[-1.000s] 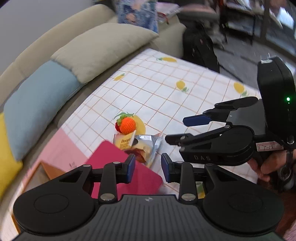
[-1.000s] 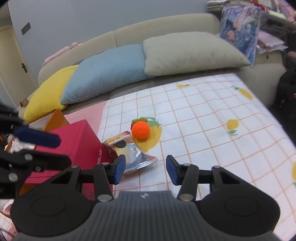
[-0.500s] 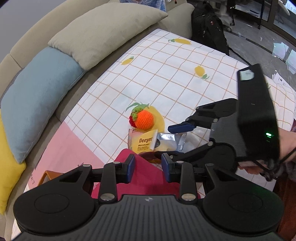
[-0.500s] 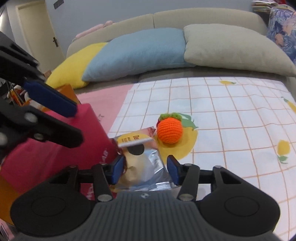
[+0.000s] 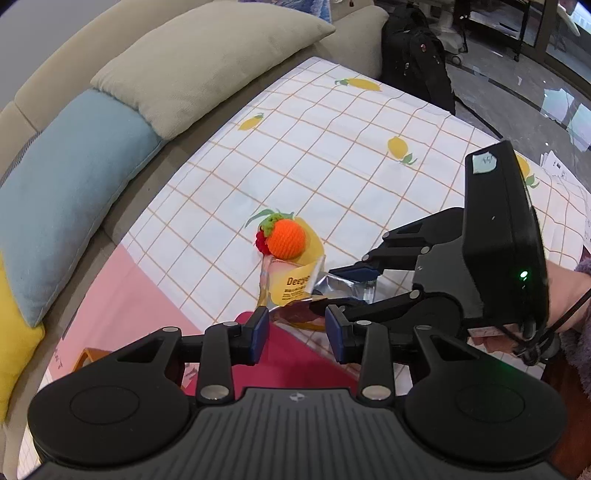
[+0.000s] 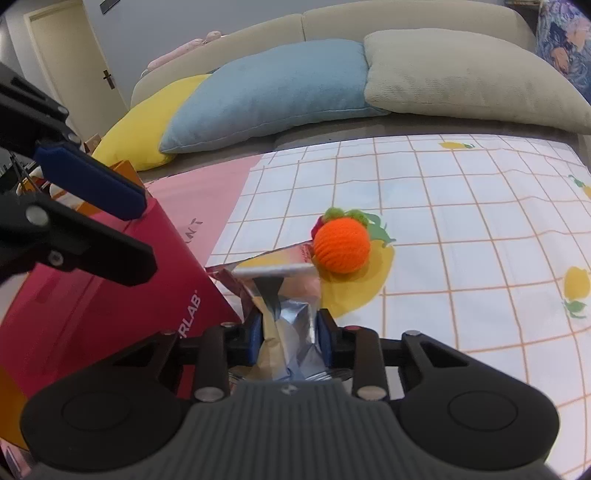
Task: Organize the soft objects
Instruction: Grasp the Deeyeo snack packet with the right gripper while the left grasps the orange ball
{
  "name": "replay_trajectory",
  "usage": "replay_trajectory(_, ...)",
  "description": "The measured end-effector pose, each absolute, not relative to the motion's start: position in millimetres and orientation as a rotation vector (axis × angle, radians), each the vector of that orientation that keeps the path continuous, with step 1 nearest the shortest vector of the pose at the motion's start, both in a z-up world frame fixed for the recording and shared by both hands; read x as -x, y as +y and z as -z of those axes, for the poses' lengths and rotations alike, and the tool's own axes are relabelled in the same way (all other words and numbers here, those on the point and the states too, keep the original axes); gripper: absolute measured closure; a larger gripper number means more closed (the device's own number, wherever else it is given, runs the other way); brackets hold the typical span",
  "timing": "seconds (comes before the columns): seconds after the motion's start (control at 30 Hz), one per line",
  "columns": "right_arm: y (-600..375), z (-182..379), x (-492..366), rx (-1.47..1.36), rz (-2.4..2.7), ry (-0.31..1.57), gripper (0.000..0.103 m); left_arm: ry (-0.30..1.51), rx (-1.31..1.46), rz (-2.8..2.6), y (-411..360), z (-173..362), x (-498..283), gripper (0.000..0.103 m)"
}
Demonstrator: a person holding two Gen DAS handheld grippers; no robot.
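A silver and yellow snack bag (image 6: pixel 286 317) lies on the checked tablecloth (image 6: pixel 461 206) beside a magenta box (image 6: pixel 96 295). My right gripper (image 6: pixel 287 332) is shut on the bag's near end; it also shows in the left wrist view (image 5: pixel 347 288). An orange crocheted fruit (image 6: pixel 341 243) with green leaves sits just beyond the bag, touching its far edge, and shows in the left wrist view (image 5: pixel 286 238). My left gripper (image 5: pixel 295 332) is open and empty above the magenta box (image 5: pixel 288 365), its blue pads (image 6: pixel 92 184) at the left of the right wrist view.
A beige sofa (image 6: pixel 406 22) behind the table carries a yellow cushion (image 6: pixel 144 125), a blue cushion (image 6: pixel 266 99) and a beige cushion (image 6: pixel 461 77). An orange box (image 6: pixel 125 173) sits behind the magenta one. A black backpack (image 5: pixel 417 62) stands on the floor past the table's end.
My right gripper moved forward and down onto the snack bag and shut on it. My left gripper rose and tilted to look down over the magenta box, staying open.
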State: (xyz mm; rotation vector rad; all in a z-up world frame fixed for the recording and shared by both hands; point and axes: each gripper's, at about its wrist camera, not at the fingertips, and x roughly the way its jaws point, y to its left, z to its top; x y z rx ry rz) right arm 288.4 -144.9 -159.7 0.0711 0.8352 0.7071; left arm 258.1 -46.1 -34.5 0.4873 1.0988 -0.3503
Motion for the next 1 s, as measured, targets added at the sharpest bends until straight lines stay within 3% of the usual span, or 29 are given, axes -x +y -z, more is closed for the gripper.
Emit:
replay_trajectory(0.13, -161.4, 147.9, -280.5, -0.071, -0.692, 0.83, 0.075, 1.078, -0.489, 0.365, -49.5, 31.5, -261.7, 0.059)
replay_trajectory(0.37, -214.9, 132.0, -281.3, -0.211, -0.549, 0.768, 0.074, 1.073, -0.458, 0.362, -56.6, 38.1, -289.0, 0.046)
replay_trajectory(1.0, -223.7, 165.7, -308.5, -0.162, -0.373, 0.806, 0.073, 1.151, -0.697, 0.308, -106.2, 130.8, -359.6, 0.046)
